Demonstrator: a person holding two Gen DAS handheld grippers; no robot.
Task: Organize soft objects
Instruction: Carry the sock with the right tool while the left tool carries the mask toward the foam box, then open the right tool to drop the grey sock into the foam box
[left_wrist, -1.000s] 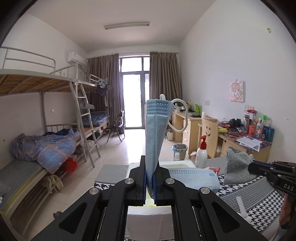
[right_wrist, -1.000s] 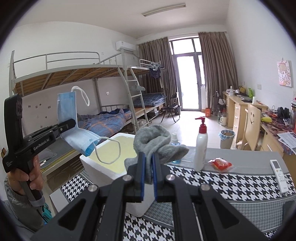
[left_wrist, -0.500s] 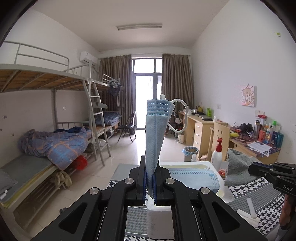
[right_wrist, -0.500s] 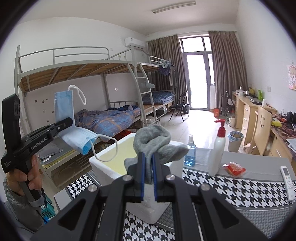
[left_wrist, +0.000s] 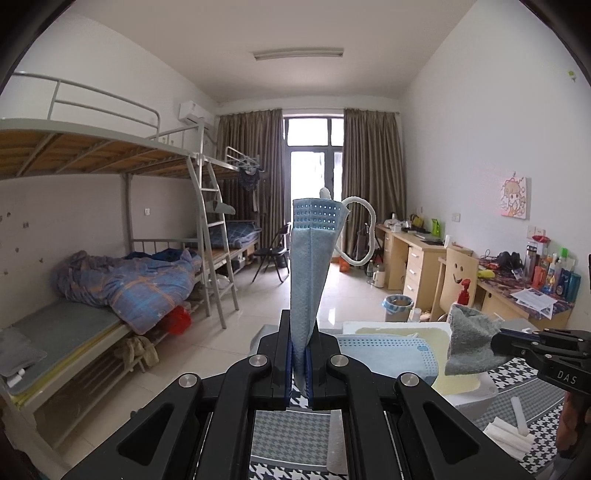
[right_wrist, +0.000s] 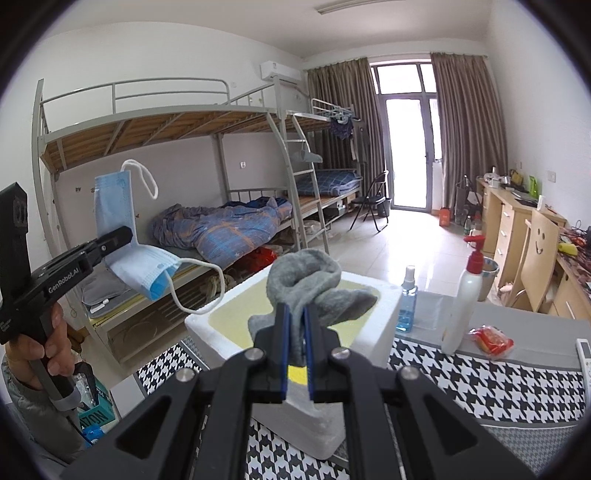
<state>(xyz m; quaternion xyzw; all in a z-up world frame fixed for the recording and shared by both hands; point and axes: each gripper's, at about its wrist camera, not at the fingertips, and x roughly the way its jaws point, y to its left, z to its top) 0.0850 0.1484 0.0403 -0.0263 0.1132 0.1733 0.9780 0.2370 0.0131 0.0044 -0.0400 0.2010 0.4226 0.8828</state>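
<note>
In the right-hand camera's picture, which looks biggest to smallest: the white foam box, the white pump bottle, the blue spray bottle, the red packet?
1. White foam box, by far
2. White pump bottle
3. Blue spray bottle and red packet: look alike, so no ranking.

The box is nearest the camera, which exaggerates it.

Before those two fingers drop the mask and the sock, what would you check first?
1. Left fingers shut on the pale blue pleated face mask: ok.
2. Right fingers shut on the grey knitted sock: ok.
3. White foam box open at the top: ok.
4. Sock above the box opening: ok, roughly.
5. Mask above the box: not ok; in the right wrist view it hangs beside the box.
6. White ear loop free of snags: cannot tell.
</note>
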